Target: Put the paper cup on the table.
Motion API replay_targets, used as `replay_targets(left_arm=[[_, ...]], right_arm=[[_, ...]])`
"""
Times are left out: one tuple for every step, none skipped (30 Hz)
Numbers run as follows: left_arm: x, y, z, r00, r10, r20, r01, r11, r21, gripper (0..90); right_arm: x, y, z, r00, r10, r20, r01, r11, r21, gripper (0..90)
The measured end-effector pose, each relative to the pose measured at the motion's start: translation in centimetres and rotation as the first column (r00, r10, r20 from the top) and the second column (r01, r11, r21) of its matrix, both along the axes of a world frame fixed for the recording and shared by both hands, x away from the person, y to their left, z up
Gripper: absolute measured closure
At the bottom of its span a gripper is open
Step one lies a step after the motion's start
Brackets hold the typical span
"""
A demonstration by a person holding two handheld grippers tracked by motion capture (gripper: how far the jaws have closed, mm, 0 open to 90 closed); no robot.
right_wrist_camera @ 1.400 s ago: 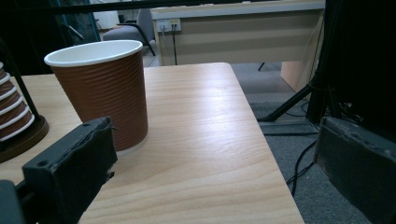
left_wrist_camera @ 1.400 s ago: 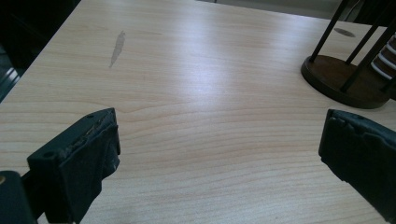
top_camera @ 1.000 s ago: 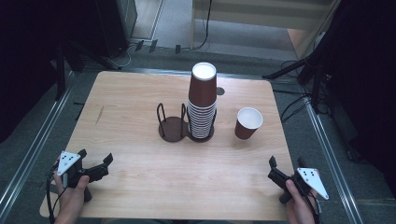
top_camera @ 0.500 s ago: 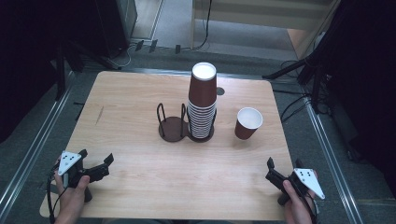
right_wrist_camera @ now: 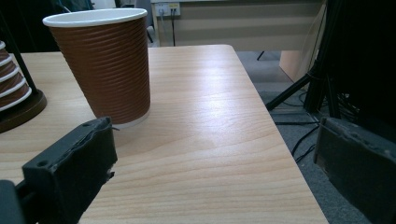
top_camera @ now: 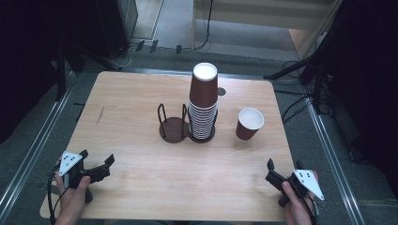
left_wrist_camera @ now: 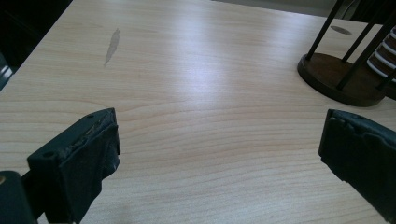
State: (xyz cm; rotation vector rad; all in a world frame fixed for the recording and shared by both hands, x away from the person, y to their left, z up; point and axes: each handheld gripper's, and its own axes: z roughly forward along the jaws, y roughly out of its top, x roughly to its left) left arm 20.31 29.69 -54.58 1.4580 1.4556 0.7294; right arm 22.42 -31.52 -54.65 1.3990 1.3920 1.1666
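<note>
A tall stack of upside-down brown ribbed paper cups (top_camera: 203, 101) stands in the right ring of a dark wire cup holder (top_camera: 172, 130) at mid-table; its left ring is empty. One brown cup (top_camera: 249, 123) stands upright to the right of the holder, and appears close ahead on the left in the right gripper view (right_wrist_camera: 103, 65). My left gripper (top_camera: 97, 159) rests at the table's near left corner, open, with bare wood between its jaws (left_wrist_camera: 219, 154). My right gripper (top_camera: 276, 171) sits at the near right corner, open and empty (right_wrist_camera: 217, 163), short of the single cup.
The wooden table (top_camera: 131, 93) has a dark scuff (top_camera: 100, 116) at the left and a small dark spot (top_camera: 221, 91) behind the stack. Tripod legs and cables (top_camera: 305, 75) lie on the floor past the right edge, metal rails along both sides.
My right gripper has crept slightly left and forward over the table's near right corner. The left gripper and the cups have stayed put.
</note>
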Motion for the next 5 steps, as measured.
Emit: replay_targets(left_arm=[[0.0, -0.01, 0.0, 1.0, -0.001, 0.0, 0.001, 1.0, -0.002, 0.0], [0.01, -0.01, 0.01, 1.0, -0.001, -0.001, 0.001, 1.0, -0.001, 0.0], [0.02, -0.01, 0.01, 1.0, -0.001, -0.002, 0.001, 1.0, -0.001, 0.0], [0.04, 0.0, 0.02, 1.0, -0.002, -0.004, 0.002, 1.0, -0.005, 0.0], [0.1, 0.05, 0.04, 1.0, -0.002, -0.009, 0.002, 0.9999, -0.011, 0.0]], right_arm=[[0.01, 0.02, -0.01, 1.0, 0.001, 0.002, -0.001, 1.0, -0.007, 0.0], [0.01, 0.08, 0.0, 1.0, 0.003, 0.002, -0.003, 0.9999, -0.01, 0.0], [-0.01, 0.12, 0.0, 1.0, 0.005, 0.001, -0.005, 0.9999, -0.011, 0.0], [0.0, 0.13, 0.0, 1.0, 0.004, 0.001, -0.004, 0.9998, -0.018, 0.0], [0.01, 0.18, 0.0, 1.0, -0.001, 0.0, 0.001, 0.9998, -0.021, 0.0]])
